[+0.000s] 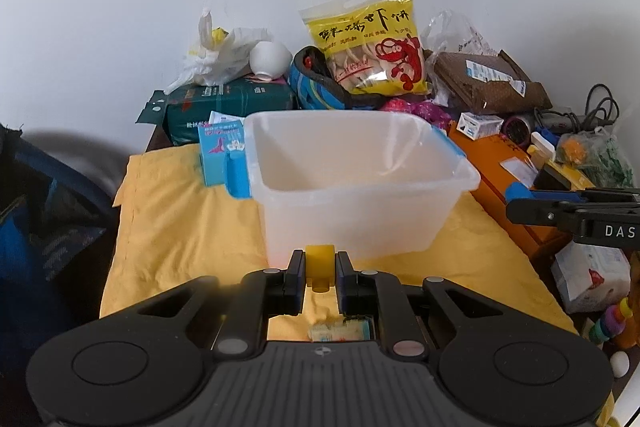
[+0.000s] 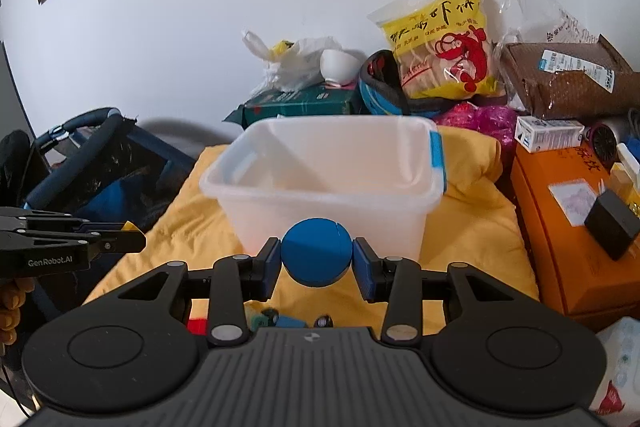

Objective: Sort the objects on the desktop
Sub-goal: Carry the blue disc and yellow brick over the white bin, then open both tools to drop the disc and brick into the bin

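A translucent white plastic bin (image 1: 360,183) with blue side latches stands empty on a yellow cloth (image 1: 180,227); it also shows in the right wrist view (image 2: 328,183). My left gripper (image 1: 319,263) is shut on a small yellow block (image 1: 319,259), held just in front of the bin's near wall. My right gripper (image 2: 317,259) is shut on a round blue disc (image 2: 316,257), also just before the bin. Each gripper shows in the other view, the right one (image 1: 516,199) with the disc and the left one (image 2: 132,233) with the block.
Clutter lines the back wall: a yellow shrimp-cracker bag (image 1: 372,47), a white plastic bag (image 1: 216,55), a green box (image 1: 232,107), a brown parcel (image 1: 488,79). An orange box (image 2: 572,223) stands right of the cloth. A dark blue stroller (image 2: 80,163) is at the left.
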A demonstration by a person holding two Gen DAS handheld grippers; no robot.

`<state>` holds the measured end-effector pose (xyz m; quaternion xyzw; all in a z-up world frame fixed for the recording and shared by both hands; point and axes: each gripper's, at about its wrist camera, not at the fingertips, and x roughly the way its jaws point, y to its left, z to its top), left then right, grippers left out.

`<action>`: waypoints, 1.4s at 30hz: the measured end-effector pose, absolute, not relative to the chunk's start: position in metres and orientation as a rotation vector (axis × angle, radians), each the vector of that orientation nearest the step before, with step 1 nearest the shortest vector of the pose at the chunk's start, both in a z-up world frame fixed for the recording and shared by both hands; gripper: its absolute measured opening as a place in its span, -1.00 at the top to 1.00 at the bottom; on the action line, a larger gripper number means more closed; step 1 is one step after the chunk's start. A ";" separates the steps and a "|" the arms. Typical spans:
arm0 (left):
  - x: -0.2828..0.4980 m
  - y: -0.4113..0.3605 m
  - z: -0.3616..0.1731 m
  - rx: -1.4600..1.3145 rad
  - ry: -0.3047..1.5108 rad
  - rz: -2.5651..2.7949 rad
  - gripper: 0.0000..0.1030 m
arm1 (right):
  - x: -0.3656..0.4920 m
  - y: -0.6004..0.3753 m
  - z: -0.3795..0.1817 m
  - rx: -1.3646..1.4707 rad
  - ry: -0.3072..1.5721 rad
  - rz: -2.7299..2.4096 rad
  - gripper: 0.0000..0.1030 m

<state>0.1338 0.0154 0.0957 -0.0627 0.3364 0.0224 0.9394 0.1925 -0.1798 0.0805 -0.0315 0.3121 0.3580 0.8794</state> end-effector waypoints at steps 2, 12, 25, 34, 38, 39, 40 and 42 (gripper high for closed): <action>0.141 0.016 0.100 -0.129 0.688 0.043 0.66 | 0.198 -0.178 0.084 -0.070 0.649 0.746 0.18; 0.188 0.027 0.130 -0.141 0.679 0.036 0.66 | 0.235 -0.158 0.114 -0.074 0.655 0.770 0.18; 0.266 0.039 0.148 -0.144 0.741 0.033 0.66 | 0.295 -0.120 0.137 -0.107 0.727 0.780 0.18; 0.299 0.038 0.134 -0.143 0.825 0.031 0.66 | 0.333 -0.103 0.119 -0.156 0.829 0.738 0.18; 0.307 0.038 0.130 -0.150 0.846 0.038 0.65 | 0.342 -0.100 0.110 -0.175 0.867 0.721 0.18; 0.309 0.038 0.129 -0.148 0.851 0.039 0.62 | 0.344 -0.099 0.109 -0.177 0.874 0.719 0.18; 0.310 0.037 0.128 -0.143 0.852 0.038 0.42 | 0.345 -0.099 0.108 -0.180 0.879 0.719 0.17; 0.311 0.036 0.127 -0.139 0.847 0.040 0.12 | 0.347 -0.096 0.107 -0.192 0.880 0.709 0.09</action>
